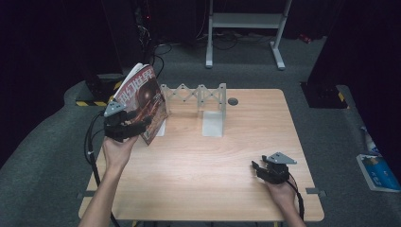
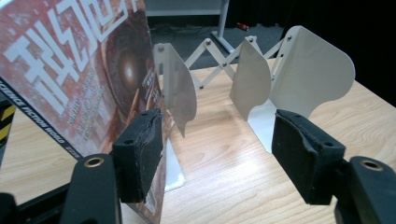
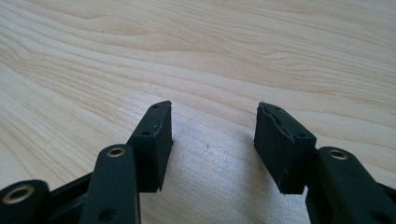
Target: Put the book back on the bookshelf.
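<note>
Left gripper [image 2: 217, 149], jaws wide apart, only props the magazine [image 1: 142, 101] beside the rack [image 1: 203, 101] near the tabletop's far-left corner, so it may topple; right gripper [image 3: 212, 144] idles open.

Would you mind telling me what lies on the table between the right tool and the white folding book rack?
Nothing: in the high view, bare wooden tabletop runs from the right tool to the book rack.
</note>
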Action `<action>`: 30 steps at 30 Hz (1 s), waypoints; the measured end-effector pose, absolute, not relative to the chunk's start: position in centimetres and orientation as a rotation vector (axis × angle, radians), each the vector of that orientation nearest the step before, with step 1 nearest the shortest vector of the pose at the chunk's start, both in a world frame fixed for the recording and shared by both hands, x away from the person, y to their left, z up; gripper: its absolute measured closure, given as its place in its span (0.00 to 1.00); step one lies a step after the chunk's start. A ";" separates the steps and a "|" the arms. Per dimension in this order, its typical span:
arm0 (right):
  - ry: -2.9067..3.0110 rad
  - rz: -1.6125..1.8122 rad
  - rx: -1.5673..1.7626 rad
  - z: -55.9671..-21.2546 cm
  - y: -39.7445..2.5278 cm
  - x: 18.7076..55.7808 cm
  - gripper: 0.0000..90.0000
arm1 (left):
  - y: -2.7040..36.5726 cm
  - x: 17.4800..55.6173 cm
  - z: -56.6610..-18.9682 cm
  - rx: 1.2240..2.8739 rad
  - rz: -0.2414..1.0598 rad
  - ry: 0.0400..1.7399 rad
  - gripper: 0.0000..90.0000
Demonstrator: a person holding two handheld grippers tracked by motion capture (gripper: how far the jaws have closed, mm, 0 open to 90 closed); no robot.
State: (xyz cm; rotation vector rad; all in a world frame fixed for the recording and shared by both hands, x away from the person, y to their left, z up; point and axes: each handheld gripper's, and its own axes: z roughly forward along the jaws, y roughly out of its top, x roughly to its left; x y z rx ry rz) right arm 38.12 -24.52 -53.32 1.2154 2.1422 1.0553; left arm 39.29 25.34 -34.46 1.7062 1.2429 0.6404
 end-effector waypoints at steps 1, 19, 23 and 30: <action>2.142 1.055 1.214 -53.3 -24.5 38.1 0.52 | 25.3 39.2 -34.5 1.706 0.636 1.241 0.38; 2.142 1.055 1.215 -53.3 -24.5 38.1 0.52 | 24.4 38.8 -35.0 1.695 0.608 1.217 0.38; 2.142 1.055 1.215 -53.3 -24.5 38.1 0.52 | 24.2 38.7 -35.2 1.696 0.601 1.211 0.37; 2.142 1.054 1.215 -53.3 -24.5 38.1 0.52 | 24.0 38.5 -35.5 1.690 0.583 1.206 0.37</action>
